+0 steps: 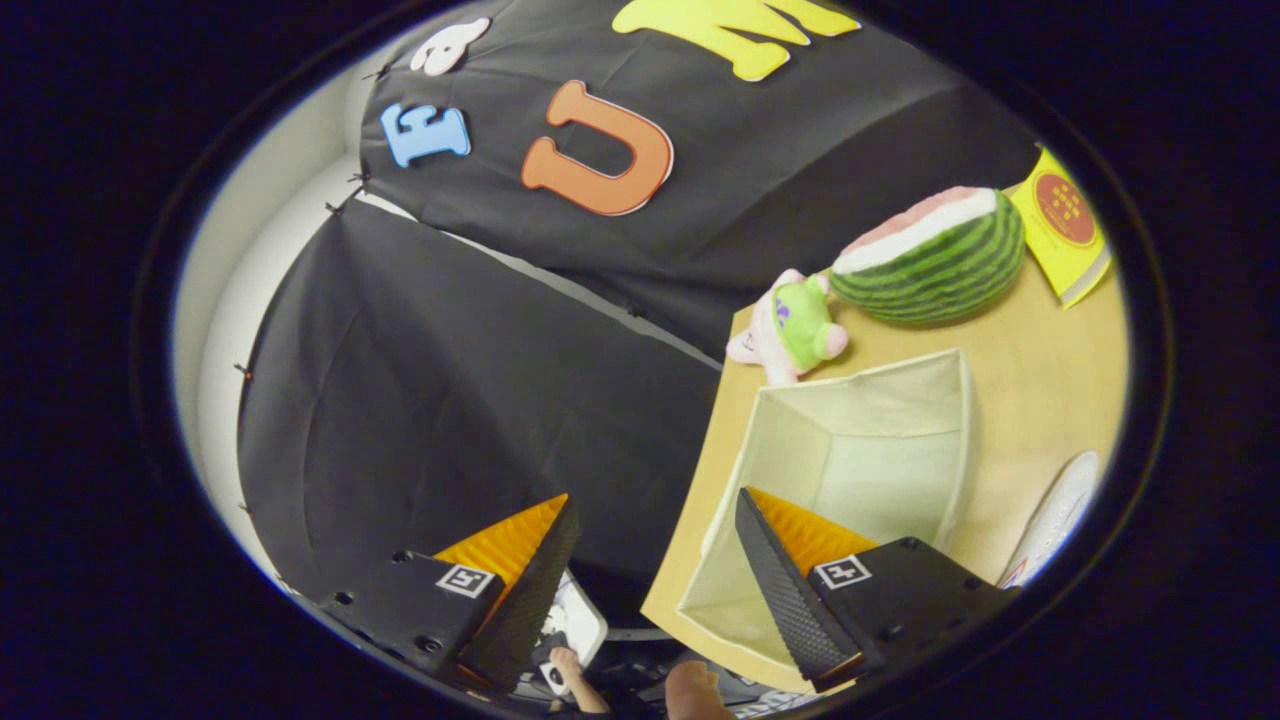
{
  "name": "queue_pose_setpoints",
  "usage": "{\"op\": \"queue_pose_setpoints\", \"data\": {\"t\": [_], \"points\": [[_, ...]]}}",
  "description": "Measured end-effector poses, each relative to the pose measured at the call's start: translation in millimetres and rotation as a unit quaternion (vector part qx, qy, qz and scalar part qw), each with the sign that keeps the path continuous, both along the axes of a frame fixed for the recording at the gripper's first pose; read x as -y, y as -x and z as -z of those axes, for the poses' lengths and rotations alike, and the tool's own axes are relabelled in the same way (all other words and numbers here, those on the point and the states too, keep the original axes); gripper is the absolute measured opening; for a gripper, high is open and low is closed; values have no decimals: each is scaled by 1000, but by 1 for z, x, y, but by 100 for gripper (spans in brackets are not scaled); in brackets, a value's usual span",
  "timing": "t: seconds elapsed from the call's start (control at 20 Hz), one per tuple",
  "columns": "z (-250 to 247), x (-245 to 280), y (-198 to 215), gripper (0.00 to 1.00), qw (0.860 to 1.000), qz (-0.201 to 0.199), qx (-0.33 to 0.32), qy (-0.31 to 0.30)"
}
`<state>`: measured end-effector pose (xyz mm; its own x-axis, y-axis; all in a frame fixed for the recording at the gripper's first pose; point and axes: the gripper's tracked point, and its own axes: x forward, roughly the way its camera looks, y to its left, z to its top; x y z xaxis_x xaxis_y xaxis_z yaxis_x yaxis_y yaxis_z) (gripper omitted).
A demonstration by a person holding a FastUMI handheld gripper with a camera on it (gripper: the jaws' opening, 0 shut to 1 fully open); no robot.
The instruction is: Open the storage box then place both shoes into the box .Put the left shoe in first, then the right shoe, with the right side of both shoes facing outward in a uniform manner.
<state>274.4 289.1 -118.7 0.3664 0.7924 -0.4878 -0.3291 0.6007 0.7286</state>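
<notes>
The cream fabric storage box (880, 440) stands open on the wooden table (1040, 370), its inside bare as far as I can see. My gripper (655, 500) is open and tilted, with nothing between its fingers. One finger (790, 570) hangs over the box's near corner, and the other finger (525, 570) is off the table's edge in front of the black cloth. A white shoe (1060, 515) lies on the table just past the box, with only a curved strip of it in sight.
A watermelon plush (930, 260) and a small pink and green plush toy (795, 325) sit beyond the box near the table's back corner. Beside the watermelon lies a yellow packet (1065, 225). A person's hand (690, 690) and a white object (580, 620) show below the fingers.
</notes>
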Motion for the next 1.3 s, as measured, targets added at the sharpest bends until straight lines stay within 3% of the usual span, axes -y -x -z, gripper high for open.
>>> {"op": "queue_pose_setpoints", "data": {"t": [0.2,0.4,0.6,0.95,1.1,1.3], "points": [[25,53,6,100,998,17,-1,63],[74,114,20,100,987,35,-35,155],[106,168,23,100,977,54,-57,198],[164,257,53,99,946,58,-71,312],[188,275,72,93,938,32,-93,332],[222,289,84,79,930,31,-134,342]]}}
